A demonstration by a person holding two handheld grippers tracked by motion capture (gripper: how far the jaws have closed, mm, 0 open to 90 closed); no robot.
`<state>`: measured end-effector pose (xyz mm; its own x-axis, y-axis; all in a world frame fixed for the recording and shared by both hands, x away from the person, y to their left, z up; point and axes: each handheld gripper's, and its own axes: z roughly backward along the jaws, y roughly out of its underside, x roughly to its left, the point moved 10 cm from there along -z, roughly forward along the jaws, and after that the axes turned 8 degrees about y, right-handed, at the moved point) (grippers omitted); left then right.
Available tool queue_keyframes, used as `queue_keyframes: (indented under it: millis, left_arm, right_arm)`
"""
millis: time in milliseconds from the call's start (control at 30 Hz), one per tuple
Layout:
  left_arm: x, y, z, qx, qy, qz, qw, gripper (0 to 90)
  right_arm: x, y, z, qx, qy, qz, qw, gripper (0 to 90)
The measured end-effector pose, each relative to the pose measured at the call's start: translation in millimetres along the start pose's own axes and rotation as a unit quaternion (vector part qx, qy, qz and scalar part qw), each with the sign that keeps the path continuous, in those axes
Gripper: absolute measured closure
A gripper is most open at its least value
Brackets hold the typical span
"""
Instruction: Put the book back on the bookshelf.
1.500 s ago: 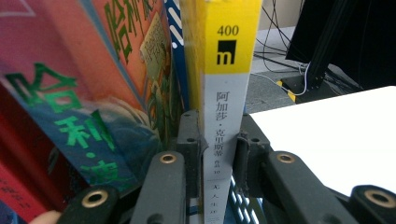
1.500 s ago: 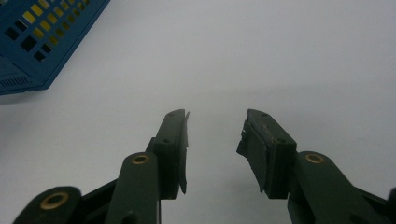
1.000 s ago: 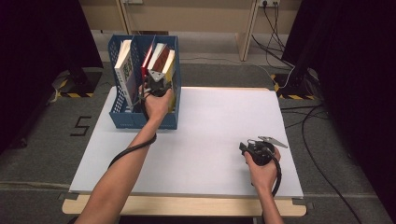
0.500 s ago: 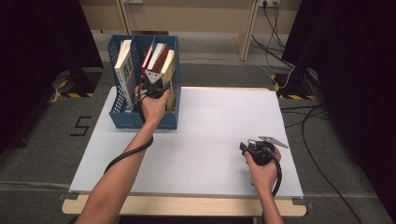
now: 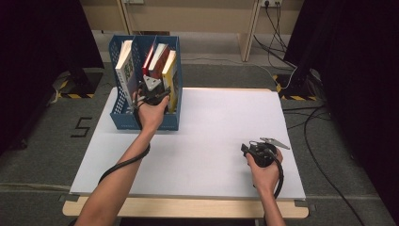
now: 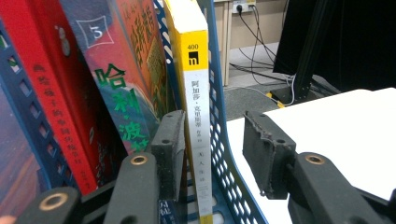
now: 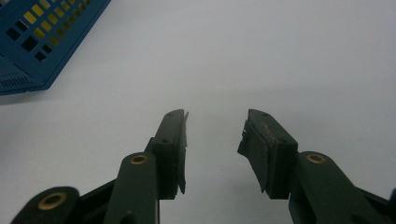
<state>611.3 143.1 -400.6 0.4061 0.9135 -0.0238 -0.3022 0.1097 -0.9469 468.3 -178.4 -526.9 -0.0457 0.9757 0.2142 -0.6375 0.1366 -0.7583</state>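
Now the left hand-held gripper [image 6: 212,156] has just been opening its jaws; the yellow-spined book [image 6: 196,93] stands between them, pads off it, apparently released. It sits upright in the blue perforated plastic file rack [image 5: 120,115], at ten o'clock on the matte white tabletop [image 5: 211,141], beside glossy red books [image 6: 70,84]. Toward four o'clock, the right hand-held gripper [image 7: 215,149] rests with jaws apart, empty.

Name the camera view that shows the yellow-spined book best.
The left gripper view: the yellow-spined book stands close up, its spine print sharp, between the open left claw jaws. The high view shows it small in the blue rack. The right gripper view catches only a rack corner.
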Motion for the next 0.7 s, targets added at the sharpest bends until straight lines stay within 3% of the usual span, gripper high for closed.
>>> queue_keyframes:
  millis: [367, 433, 700]
  left_arm:
    - [-1.7, 3.7, 20.9, 0.001, 0.019, 0.002, 0.9998, 54.8]
    - [-3.7, 6.8, 24.3, 0.003, 0.028, 0.015, 0.9995, 53.9]
    - [-3.8, 18.2, 35.3, 0.005, 0.032, 0.01, 0.9994, 53.7]
  right_arm:
    - [0.2, 0.4, 0.1, 0.0, 0.001, 0.001, 1.0, 57.9]
    - [0.0, 0.4, 0.3, 0.0, 0.002, 0.0, 1.0, 57.8]
    - [0.4, 0.8, 0.2, 0.0, 0.002, 0.001, 1.0, 57.7]
